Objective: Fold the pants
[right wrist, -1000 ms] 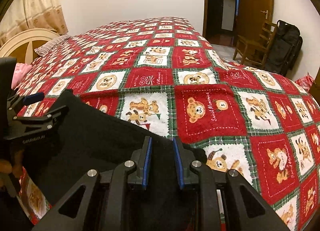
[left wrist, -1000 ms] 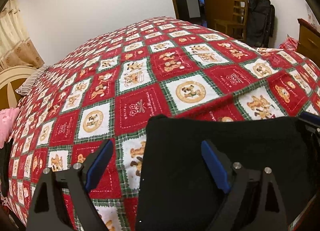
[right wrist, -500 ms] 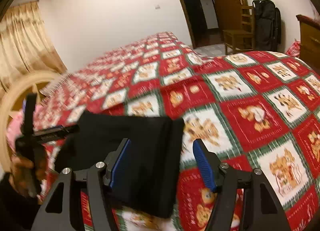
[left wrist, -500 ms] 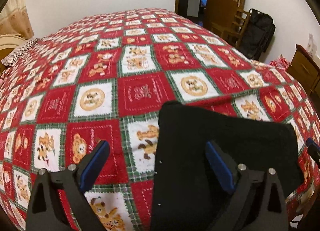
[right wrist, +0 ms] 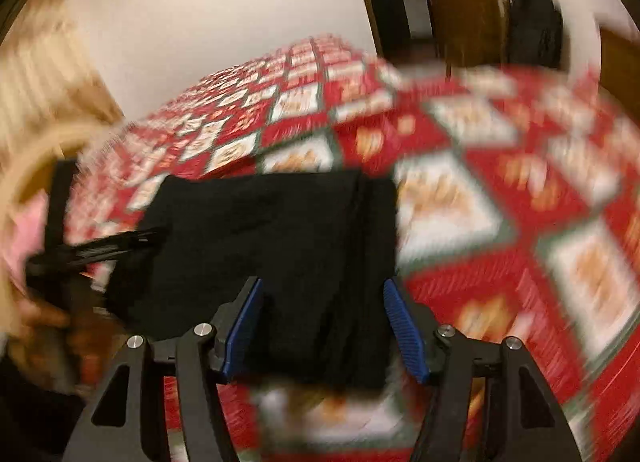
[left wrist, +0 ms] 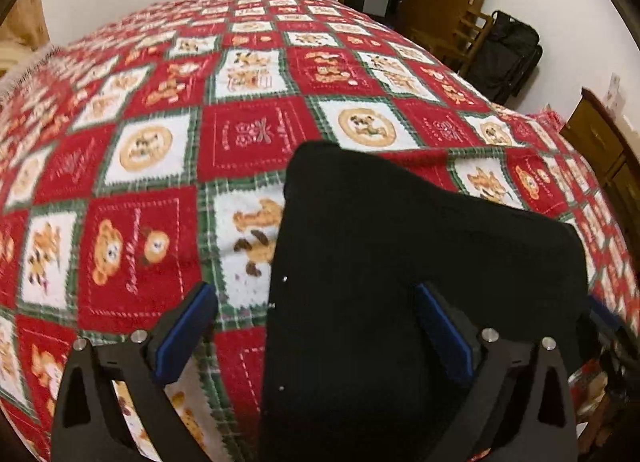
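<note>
The black pants (left wrist: 420, 270) lie folded into a compact rectangle on the red checked bedspread (left wrist: 160, 149), near the bed's front edge. My left gripper (left wrist: 316, 326) is open above the pants' left edge, holding nothing. In the blurred right wrist view the pants (right wrist: 272, 238) show stacked layers along their right edge. My right gripper (right wrist: 324, 326) is open over the near right part of the pants and empty. The left gripper (right wrist: 104, 250) appears at the pants' far left in that view.
A wooden chair (left wrist: 464, 37) and a black bag (left wrist: 504, 57) stand by the door at the back right. A wooden cabinet (left wrist: 600, 149) is at the right. A headboard and curtain (right wrist: 44, 109) are at the left.
My right gripper has opened and let go of the pants, then pulled back and swung. My left gripper stayed open and rose a little. The pants now lie flat and folded.
</note>
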Demonstrator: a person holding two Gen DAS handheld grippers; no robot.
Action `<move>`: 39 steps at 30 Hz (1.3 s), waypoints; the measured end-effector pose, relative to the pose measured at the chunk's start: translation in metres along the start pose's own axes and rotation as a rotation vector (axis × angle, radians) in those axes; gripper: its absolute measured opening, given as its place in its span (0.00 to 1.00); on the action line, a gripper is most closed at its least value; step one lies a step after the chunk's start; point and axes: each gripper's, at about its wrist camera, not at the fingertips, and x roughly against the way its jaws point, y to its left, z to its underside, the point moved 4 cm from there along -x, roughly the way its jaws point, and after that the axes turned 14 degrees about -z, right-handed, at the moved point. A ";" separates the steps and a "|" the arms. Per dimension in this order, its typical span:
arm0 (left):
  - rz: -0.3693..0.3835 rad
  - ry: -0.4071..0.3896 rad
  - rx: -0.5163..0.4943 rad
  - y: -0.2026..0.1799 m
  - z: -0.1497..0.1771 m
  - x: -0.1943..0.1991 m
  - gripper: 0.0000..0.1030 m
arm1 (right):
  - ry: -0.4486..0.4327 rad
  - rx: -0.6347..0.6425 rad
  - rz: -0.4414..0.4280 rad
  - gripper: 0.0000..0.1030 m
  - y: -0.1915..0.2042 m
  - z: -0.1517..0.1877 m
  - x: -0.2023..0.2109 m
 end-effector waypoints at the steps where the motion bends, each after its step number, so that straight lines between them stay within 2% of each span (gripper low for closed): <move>1: 0.016 0.008 0.009 0.001 0.001 -0.001 0.99 | 0.003 -0.038 -0.001 0.59 -0.003 0.004 0.002; 6: 0.014 0.003 -0.015 -0.003 0.000 -0.001 1.00 | 0.011 -0.124 0.011 0.59 -0.009 0.008 0.013; 10: 0.027 0.006 -0.016 -0.001 0.001 -0.002 1.00 | 0.025 -0.108 0.089 0.60 -0.004 0.006 0.002; 16: 0.018 0.000 -0.025 -0.004 0.002 -0.002 0.99 | 0.027 -0.098 0.130 0.63 -0.001 -0.004 -0.015; 18: 0.028 -0.006 -0.031 -0.004 0.002 -0.001 0.97 | 0.027 -0.077 0.133 0.58 0.001 -0.002 -0.015; 19: 0.041 -0.010 -0.035 -0.004 0.002 -0.001 0.95 | 0.033 -0.065 0.122 0.45 0.002 -0.002 -0.015; 20: 0.055 -0.016 -0.032 -0.004 0.002 0.000 0.95 | 0.040 -0.059 0.091 0.40 0.004 -0.002 -0.016; 25: 0.120 -0.014 -0.029 0.001 0.006 0.006 0.95 | 0.051 0.015 0.066 0.26 0.010 -0.004 -0.012; 28: 0.136 -0.005 -0.019 0.011 0.008 0.010 0.95 | 0.048 0.016 0.051 0.25 0.005 -0.003 -0.005; 34: 0.129 -0.008 -0.019 0.016 0.005 0.009 0.96 | 0.036 0.080 0.096 0.24 0.010 0.002 -0.004; 39: 0.146 -0.006 0.004 0.006 -0.002 -0.004 1.00 | 0.034 0.020 0.047 0.25 -0.002 0.002 -0.005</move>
